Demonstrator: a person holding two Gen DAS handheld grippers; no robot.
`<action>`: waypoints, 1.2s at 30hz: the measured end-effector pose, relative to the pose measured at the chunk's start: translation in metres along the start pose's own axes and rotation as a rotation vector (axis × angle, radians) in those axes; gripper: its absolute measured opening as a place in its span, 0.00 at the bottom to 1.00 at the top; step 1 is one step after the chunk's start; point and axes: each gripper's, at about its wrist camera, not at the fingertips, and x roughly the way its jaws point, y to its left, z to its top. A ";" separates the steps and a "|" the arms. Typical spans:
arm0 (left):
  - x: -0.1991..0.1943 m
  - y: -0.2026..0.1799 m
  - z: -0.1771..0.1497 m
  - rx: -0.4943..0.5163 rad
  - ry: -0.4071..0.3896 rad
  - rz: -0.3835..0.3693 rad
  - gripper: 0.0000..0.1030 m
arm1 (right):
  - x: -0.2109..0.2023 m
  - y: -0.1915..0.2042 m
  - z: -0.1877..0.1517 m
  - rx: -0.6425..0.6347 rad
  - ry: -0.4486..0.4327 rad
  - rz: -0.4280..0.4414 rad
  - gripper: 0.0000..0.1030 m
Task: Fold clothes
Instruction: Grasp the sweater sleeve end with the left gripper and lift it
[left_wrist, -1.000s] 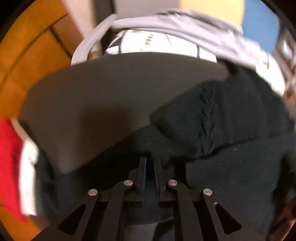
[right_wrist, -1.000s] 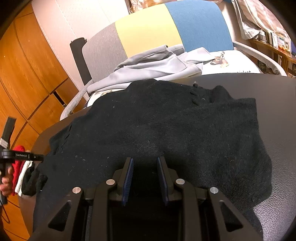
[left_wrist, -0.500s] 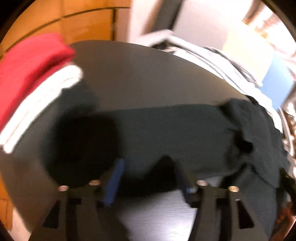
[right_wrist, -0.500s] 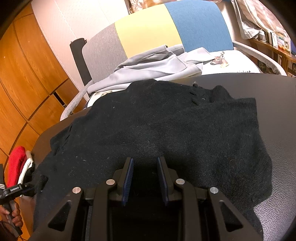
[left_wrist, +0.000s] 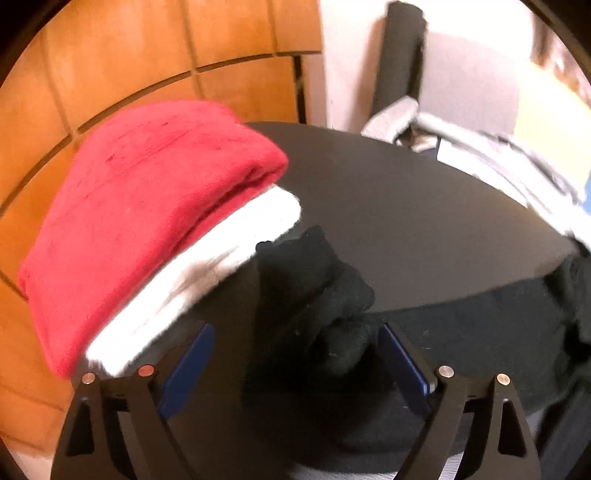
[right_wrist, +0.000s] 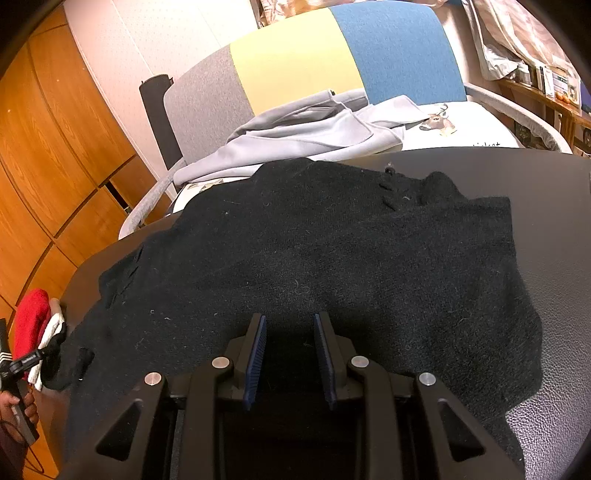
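The black sweater (right_wrist: 332, 266) lies spread flat on the dark table (right_wrist: 554, 192) right ahead of the right gripper (right_wrist: 290, 354), whose jaws sit partly apart over the near hem with nothing obviously pinched. Over on the other side the left gripper (left_wrist: 295, 354) is opening wide, and the sweater's sleeve end (left_wrist: 314, 280) lies bunched between its fingers, just right of the folded red and white stack (left_wrist: 147, 221). I'd grab that cuff deep and square, not just fuzz, and keep clear of the stack so it doesn't get dragged along.
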 end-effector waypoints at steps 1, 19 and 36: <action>0.003 -0.008 0.000 0.032 -0.003 0.050 0.89 | 0.000 0.000 0.000 0.000 0.000 -0.001 0.25; -0.098 -0.033 0.042 0.020 -0.297 -0.166 0.11 | 0.001 0.005 -0.001 -0.023 0.004 -0.026 0.25; -0.173 -0.333 -0.022 0.574 -0.367 -0.517 0.12 | 0.000 -0.008 -0.002 0.042 -0.004 0.049 0.26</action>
